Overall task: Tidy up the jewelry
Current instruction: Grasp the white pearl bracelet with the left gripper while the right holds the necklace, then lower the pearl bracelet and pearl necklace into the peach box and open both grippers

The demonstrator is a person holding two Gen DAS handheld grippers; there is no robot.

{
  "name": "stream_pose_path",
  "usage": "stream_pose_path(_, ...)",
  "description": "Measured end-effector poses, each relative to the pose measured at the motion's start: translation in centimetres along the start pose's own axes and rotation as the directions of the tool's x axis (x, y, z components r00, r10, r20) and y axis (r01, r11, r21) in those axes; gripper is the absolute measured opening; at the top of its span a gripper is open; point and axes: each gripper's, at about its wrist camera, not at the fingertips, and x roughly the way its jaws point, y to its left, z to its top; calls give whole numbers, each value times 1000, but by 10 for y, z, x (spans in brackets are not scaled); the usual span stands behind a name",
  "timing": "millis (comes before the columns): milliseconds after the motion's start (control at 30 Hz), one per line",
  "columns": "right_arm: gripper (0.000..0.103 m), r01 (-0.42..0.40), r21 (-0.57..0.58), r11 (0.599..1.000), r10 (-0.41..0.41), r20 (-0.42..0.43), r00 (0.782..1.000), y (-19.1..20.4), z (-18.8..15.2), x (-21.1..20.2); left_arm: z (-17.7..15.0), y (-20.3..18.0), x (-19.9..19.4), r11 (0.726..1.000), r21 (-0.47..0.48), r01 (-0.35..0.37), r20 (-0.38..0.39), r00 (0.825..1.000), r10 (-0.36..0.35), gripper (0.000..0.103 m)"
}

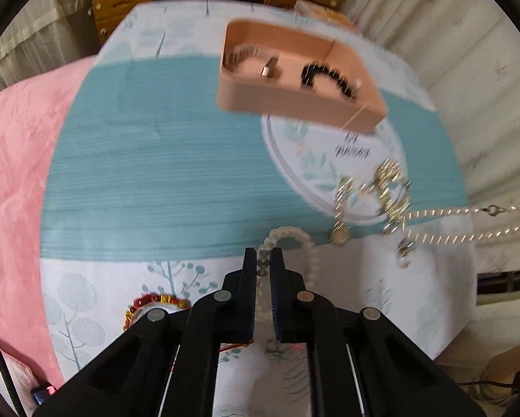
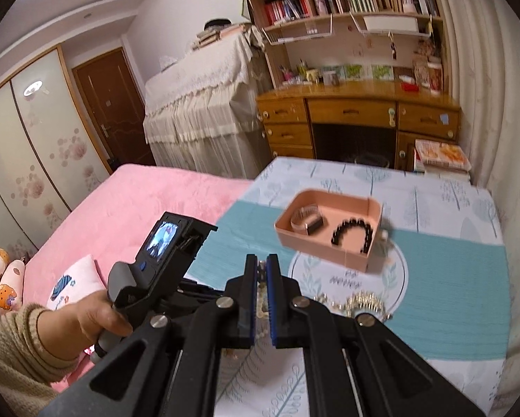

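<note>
Left gripper (image 1: 264, 255) jaws pinch a pale bracelet (image 1: 296, 239); right gripper (image 2: 261, 264) jaws seemingly pinch a chain (image 2: 260, 304), gold jewelry (image 1: 390, 191) beside.

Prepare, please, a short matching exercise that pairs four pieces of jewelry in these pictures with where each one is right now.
Things:
1. black bead bracelet
2. white bead bracelet
3. red and gold bracelet
4. pearl chain

Places:
A. on the cloth just left of the left tongs
B. inside the pink tray
C. stretched across the cloth toward the right edge of the left wrist view
D. pinched between the left tongs' fingers

Pairs: 1-B, 2-D, 3-A, 4-C
</note>
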Motion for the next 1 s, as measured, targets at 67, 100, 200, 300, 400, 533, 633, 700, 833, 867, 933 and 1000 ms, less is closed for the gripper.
stream_pose_path(67,5,7,-2,1000,-7,22,1000,1,9,-1,6,-7,-10,1000,7,8,25,1000,-8,5)
stream_pose_path(100,5,10,-1,1000,-10,30,1000,0,13,-1,11,-11,-16,1000,10,16,41,999,-17,5)
stream_pose_path(200,5,27,4,1000,-27,53,998,-2,27,1,28,-20,-34,999,19,31,88,996,-33,5)
stream_pose_path(300,5,52,19,998,-53,80,995,-9,40,8,46,-30,-53,999,34,31,140,990,-36,5)
stream_pose_path(400,5,82,43,996,-86,88,992,-21,52,22,65,-40,-64,999,39,27,188,982,-34,5)
stream_pose_path(533,5,115,85,990,-122,79,989,-40,64,47,92,-50,-67,999,38,11,230,973,-19,5)
stream_pose_path(633,5,143,113,983,-151,63,987,-55,72,68,114,-56,-60,1000,25,-4,257,966,-2,5)
stream_pose_path(700,5,157,126,980,-166,67,984,-63,77,76,126,-59,-54,1000,21,-16,272,962,10,5)
stream_pose_path(833,5,170,162,972,-181,60,982,-81,85,94,147,-61,-36,1000,5,-18,276,961,16,5)
stream_pose_path(867,5,170,169,971,-181,55,982,-85,85,99,152,-61,-29,1000,-1,-22,271,962,22,5)
stream_pose_path(933,5,166,185,969,-177,43,983,-91,86,107,157,-59,-15,1000,-6,-30,255,966,30,5)
stream_pose_path(1000,5,166,191,967,-178,47,983,-93,88,109,159,-56,0,999,-9,-37,236,971,38,5)
